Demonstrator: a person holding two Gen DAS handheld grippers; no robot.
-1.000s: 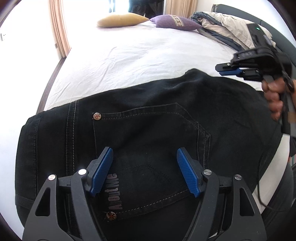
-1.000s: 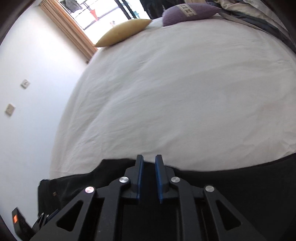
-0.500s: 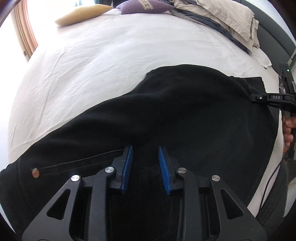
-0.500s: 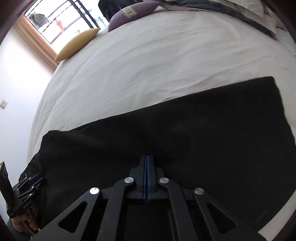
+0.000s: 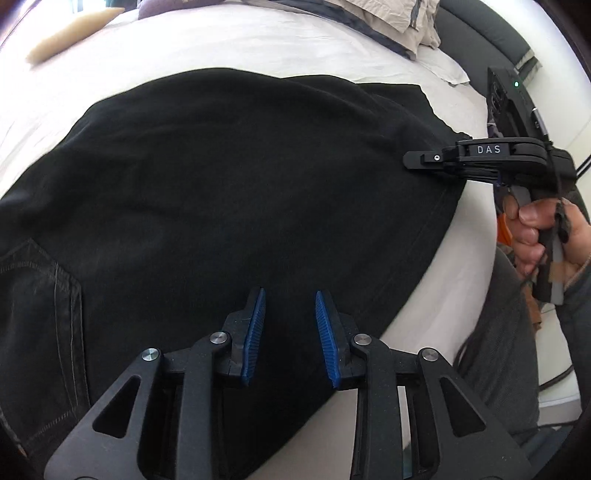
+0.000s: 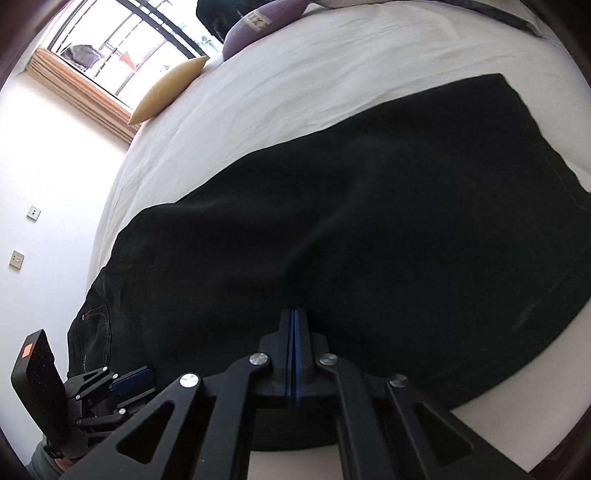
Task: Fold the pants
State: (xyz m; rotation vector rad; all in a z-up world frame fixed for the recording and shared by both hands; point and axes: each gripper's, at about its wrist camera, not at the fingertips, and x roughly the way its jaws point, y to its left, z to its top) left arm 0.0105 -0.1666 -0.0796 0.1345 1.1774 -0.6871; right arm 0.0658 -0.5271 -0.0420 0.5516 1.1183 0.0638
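Pants [image 5: 236, 177] stretch lengthwise from lower left to right of frame; my right gripper [image 6: 292, 354] pinches their near edge, my left gripper [image 5: 289, 334] hovers open.

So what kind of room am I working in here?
Most likely a bedroom. The black pants lie spread on a wide bed with a white sheet, a yellow pillow and a purple pillow sit at its far end, and a curtained window is beyond.

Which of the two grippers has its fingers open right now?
The left gripper: its blue fingers stand apart above the pants. The right gripper's are pressed together.
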